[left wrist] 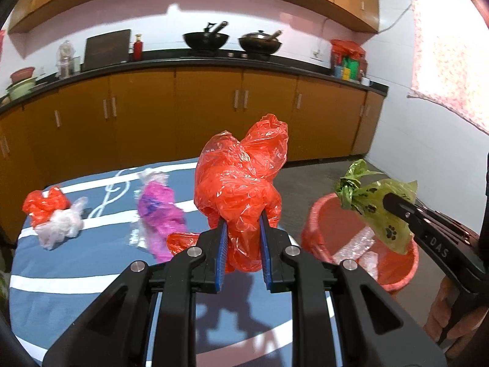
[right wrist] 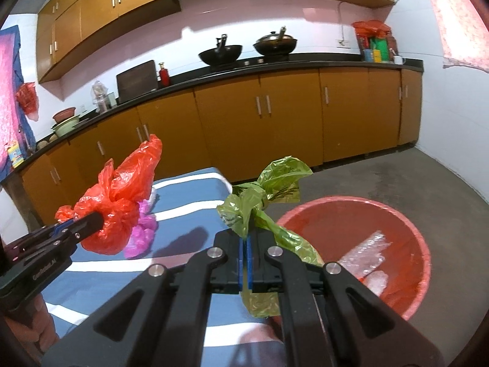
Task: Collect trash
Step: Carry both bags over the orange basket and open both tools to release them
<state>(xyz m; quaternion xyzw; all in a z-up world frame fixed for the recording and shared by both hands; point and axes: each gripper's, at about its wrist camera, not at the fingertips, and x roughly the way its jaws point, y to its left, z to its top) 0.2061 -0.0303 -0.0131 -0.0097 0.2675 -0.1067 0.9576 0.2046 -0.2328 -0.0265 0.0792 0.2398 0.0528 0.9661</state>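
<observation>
My left gripper [left wrist: 243,229] is shut on a crumpled red plastic bag [left wrist: 241,177] and holds it above the blue striped table [left wrist: 91,275]; it also shows in the right wrist view [right wrist: 119,202]. My right gripper [right wrist: 246,238] is shut on a green paw-print bag [right wrist: 266,189] and holds it near the rim of the red basin [right wrist: 397,214]. In the left wrist view the green bag [left wrist: 382,211] hangs over the basin [left wrist: 324,214]. A pink bag [left wrist: 159,211] and a red and white bag bundle [left wrist: 52,214] lie on the table.
The basin stands on the grey floor to the right of the table and holds clear plastic wrap [right wrist: 366,250]. Orange kitchen cabinets [right wrist: 275,116] with a black counter run along the back wall, with two woks [left wrist: 232,41] on the counter.
</observation>
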